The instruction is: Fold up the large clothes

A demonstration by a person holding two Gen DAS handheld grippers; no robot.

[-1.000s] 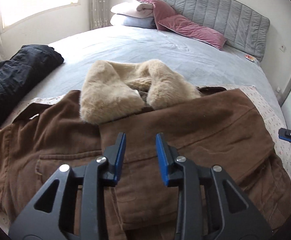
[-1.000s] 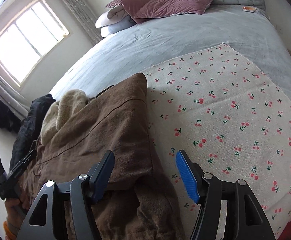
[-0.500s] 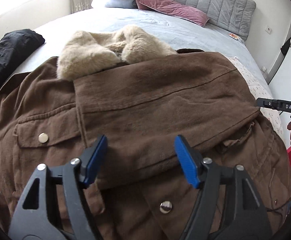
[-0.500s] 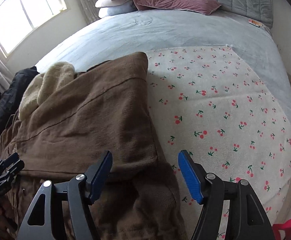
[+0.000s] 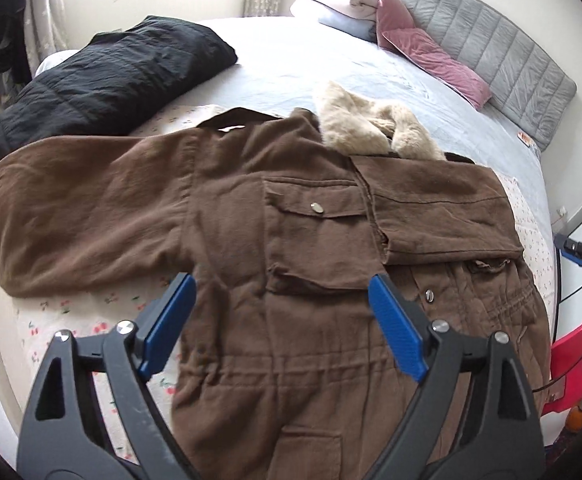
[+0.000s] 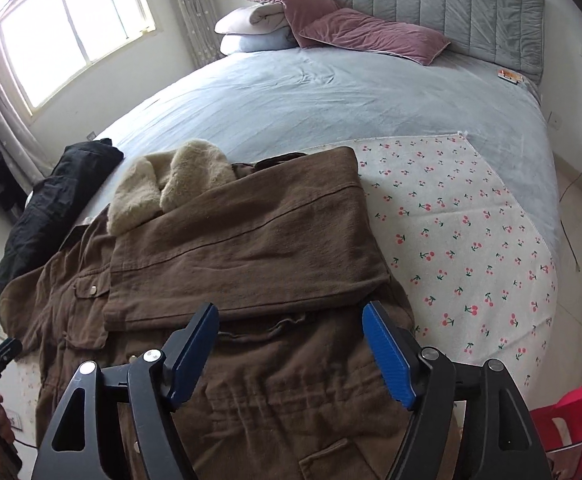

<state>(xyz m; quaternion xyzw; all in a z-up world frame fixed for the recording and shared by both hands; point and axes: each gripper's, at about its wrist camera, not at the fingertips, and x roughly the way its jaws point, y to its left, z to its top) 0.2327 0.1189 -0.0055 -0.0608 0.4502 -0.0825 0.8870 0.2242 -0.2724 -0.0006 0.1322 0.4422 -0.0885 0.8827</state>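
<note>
1. Looking along the left gripper, its jaws stand wide apart and hold nothing, hovering above the brown coat, which lies face up on the cherry-print sheet at the foot edge of the bed. One sleeve is already folded across the chest; the other sleeve lies spread toward the black jacket. Judged next: pinch that sleeve near its cuff and lay it flat across the chest, smoothing as it goes. The cuff end is hard to make out.

2. From the right gripper, jaws likewise open and empty, the coat's hem is cut off below, and the spread sleeve is hidden.
</note>
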